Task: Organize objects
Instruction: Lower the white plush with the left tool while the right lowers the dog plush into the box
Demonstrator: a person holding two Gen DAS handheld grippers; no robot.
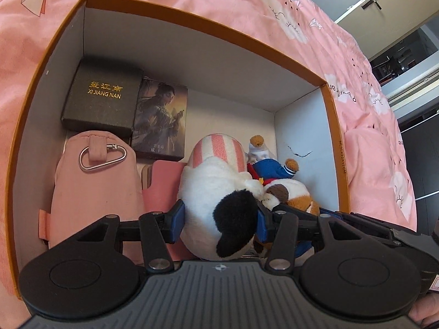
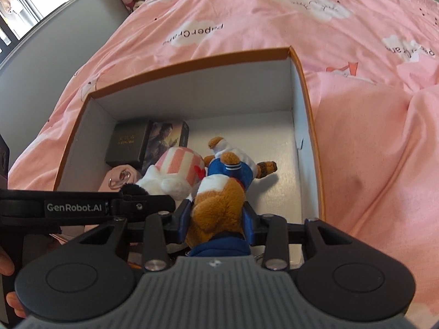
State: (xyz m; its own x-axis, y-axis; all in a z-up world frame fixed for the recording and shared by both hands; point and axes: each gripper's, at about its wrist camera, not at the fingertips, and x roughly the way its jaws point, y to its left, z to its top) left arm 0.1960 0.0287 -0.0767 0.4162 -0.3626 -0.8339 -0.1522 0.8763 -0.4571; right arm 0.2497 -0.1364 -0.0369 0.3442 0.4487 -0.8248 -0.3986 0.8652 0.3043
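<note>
An orange-rimmed cardboard box (image 1: 52, 52) with white walls lies on a pink bedspread; it also shows in the right wrist view (image 2: 192, 57). My left gripper (image 1: 221, 219) is shut on a white plush toy (image 1: 219, 192) with black patches and pink-striped legs, held inside the box. My right gripper (image 2: 216, 216) is shut on a brown plush toy in a blue sailor suit (image 2: 222, 192), also inside the box, right beside the white plush (image 2: 175, 170). The brown plush shows partly in the left wrist view (image 1: 288, 192).
Inside the box at the left are a black "XI JIANG NAN" case (image 1: 101, 101), a picture card box (image 1: 162, 118), a pink pouch with a carabiner (image 1: 96, 181) and a pink flat item (image 1: 162, 186). The pink bedspread (image 2: 356, 137) surrounds the box.
</note>
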